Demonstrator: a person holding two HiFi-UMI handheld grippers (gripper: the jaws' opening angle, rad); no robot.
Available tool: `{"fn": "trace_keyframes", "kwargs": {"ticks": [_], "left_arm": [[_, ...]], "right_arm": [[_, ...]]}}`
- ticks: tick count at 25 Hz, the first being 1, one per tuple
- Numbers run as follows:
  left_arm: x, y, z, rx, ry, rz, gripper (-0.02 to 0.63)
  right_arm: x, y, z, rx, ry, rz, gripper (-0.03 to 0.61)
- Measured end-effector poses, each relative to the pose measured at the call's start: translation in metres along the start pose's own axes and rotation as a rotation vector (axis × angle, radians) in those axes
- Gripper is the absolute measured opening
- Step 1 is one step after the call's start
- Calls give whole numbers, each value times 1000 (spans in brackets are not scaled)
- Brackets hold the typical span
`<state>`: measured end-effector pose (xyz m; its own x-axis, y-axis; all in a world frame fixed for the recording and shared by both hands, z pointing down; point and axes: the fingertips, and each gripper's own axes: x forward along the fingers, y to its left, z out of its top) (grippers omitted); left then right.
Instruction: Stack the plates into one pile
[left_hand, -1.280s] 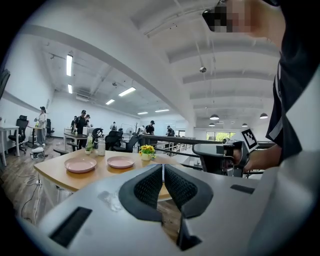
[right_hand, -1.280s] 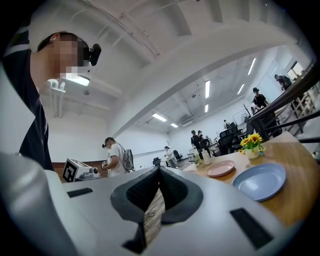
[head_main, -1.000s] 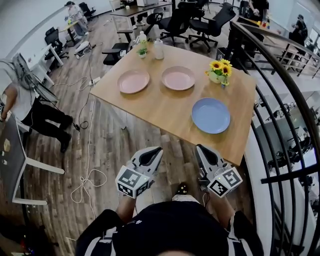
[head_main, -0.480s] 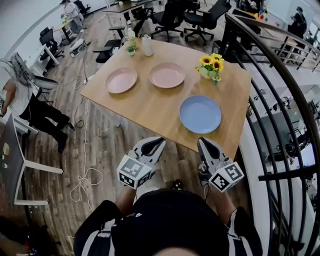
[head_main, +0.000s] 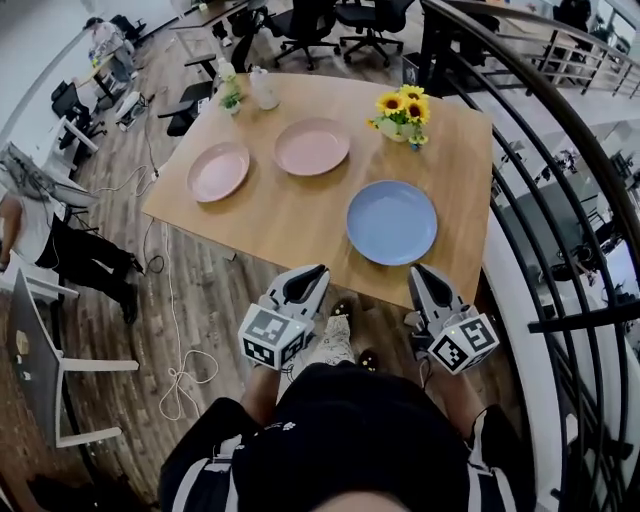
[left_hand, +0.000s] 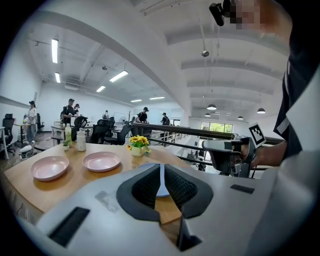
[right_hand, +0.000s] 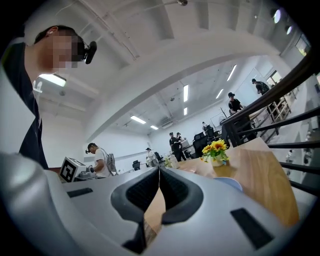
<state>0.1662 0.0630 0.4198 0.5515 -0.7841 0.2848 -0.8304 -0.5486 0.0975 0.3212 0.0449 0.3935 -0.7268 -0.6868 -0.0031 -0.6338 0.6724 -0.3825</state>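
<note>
Plates were in neither of my tongs. My left tongs were pressed together, ribbed faces meeting with only a hairline between them. My right tongs were closed the same way, nothing caught in either. Both pairs hung off the near edge of the desk, above the plank floor, touching nothing, tips aimed toward the desk.

Only the head view showed all three plates at once. The blue plate lay nearest, just past the tips and more toward the right pair. The left pink plate and right pink plate lay farther back, near each other but apart.

The left gripper view showed the pink pair low and side-on, shallow rims raised. It hid most of the blue one behind its own closed tips, and it caught my right tongs beside the railing. The right gripper view gave only an edge of the blue plate and the sunflower pot beyond it.

Each plate lay flat, face up, touching no other; being round, none had a long axis.
</note>
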Motion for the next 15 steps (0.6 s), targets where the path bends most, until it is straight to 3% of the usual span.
{"fn": "trace_keyframes", "kwargs": {"ticks": [5, 10, 15], "left_arm": [[54, 22, 11, 4, 1, -88, 21], [107, 47, 22, 59, 29, -161, 21], [145, 74, 10, 41, 85, -201, 21]], "right_arm": [[10, -43, 12, -22, -32, -130, 3], [31, -90, 14, 30, -38, -242, 16], [47, -122, 3, 33, 12, -331, 39]]}}
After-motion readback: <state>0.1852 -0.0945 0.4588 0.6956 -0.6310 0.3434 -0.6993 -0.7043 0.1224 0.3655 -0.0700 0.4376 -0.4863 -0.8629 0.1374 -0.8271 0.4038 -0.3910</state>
